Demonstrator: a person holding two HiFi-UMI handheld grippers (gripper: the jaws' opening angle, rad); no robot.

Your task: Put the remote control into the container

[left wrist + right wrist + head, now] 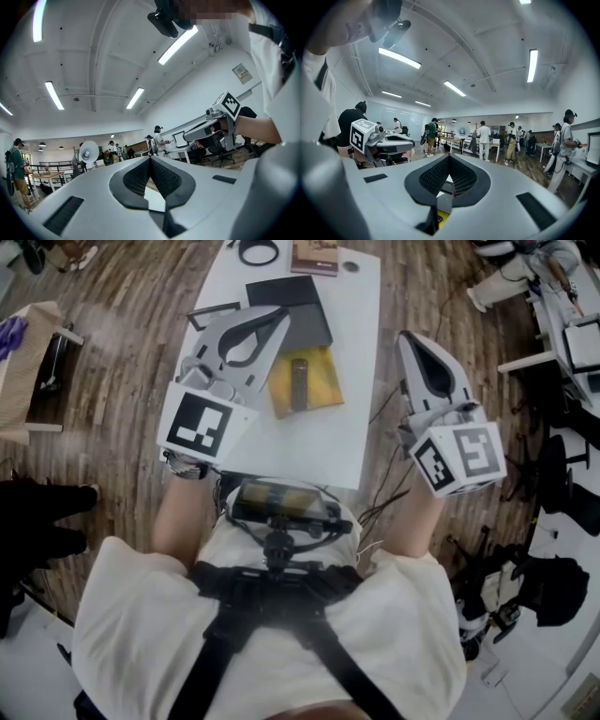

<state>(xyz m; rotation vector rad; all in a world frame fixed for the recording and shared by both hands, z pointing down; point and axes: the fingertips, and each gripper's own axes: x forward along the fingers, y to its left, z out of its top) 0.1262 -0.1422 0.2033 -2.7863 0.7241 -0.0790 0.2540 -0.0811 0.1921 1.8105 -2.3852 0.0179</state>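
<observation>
Remote [298,382] lies in the yellow tray [323,390] on the table [328,451], possibly its container. Left gripper [279,317] and right gripper [406,337] hover with fingers closed and empty; keep both clear.

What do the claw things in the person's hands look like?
Both the left gripper and right gripper are pale grey, pointed like beaks, with black mesh pads. Each carries a white cube with black square markers. The person wears a white shirt.

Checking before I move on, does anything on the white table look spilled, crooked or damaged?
Nothing stands out. The remote control lies straight on the yellow container, nothing is spilled, and the left tool and right tool are both shut and empty.
</observation>
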